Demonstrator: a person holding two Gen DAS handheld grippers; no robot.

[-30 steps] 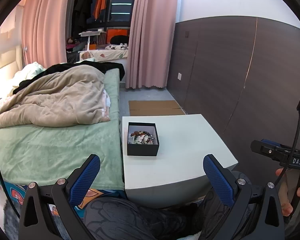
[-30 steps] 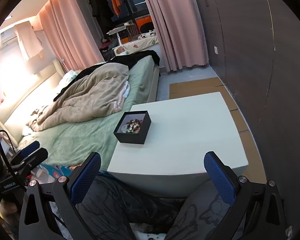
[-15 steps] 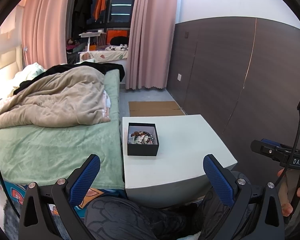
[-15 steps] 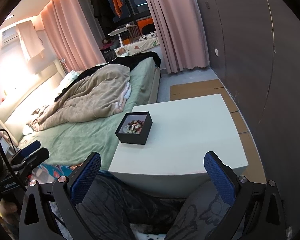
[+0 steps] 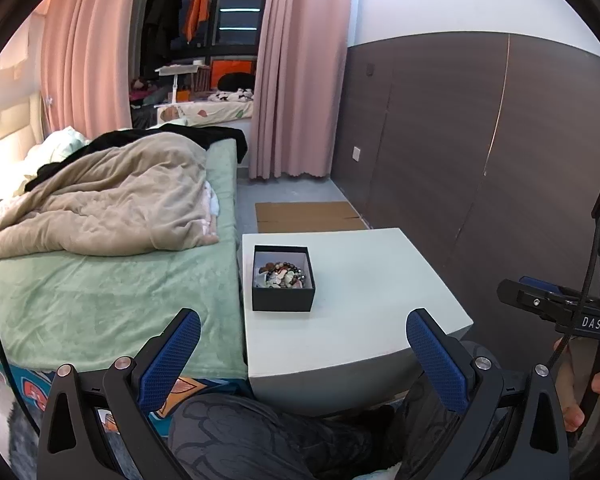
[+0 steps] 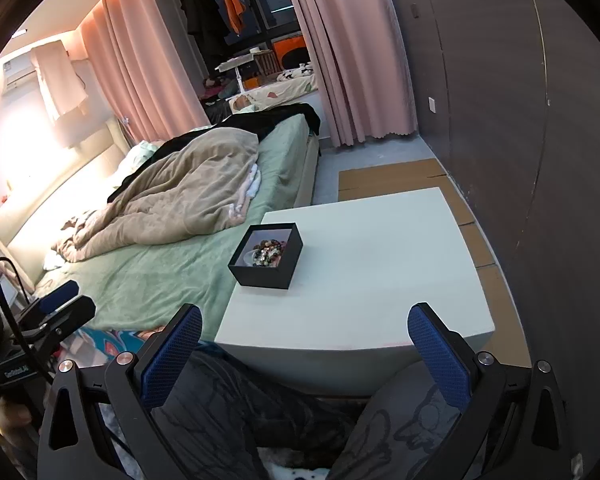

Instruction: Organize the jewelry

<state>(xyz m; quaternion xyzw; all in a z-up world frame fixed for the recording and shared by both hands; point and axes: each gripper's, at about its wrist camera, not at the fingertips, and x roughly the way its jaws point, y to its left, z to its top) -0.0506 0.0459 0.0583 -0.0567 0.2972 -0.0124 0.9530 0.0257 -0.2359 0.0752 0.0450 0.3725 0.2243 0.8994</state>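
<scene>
A black open box [image 5: 283, 280] holding a pile of beaded jewelry [image 5: 284, 275] sits near the left edge of a white table [image 5: 372, 280]. It also shows in the right wrist view [image 6: 266, 256], with the jewelry [image 6: 269, 251] inside, on the table [image 6: 380, 264]. My left gripper [image 5: 302, 326] is open and empty, held back from the table's near edge above the person's lap. My right gripper [image 6: 304, 322] is open and empty, also short of the near edge. The right gripper shows in the left wrist view [image 5: 556, 308], and the left gripper in the right wrist view [image 6: 56, 312].
A bed with a green sheet [image 5: 112, 292] and a tan blanket [image 5: 112, 200] runs along the table's left side. A dark panelled wall [image 5: 480, 152] stands to the right. Flat cardboard [image 5: 304, 216] lies on the floor beyond the table. Pink curtains [image 5: 288, 80] hang at the back.
Both views have shifted slightly, with the box and table sitting a little higher and closer. Both grippers stay open and empty.
</scene>
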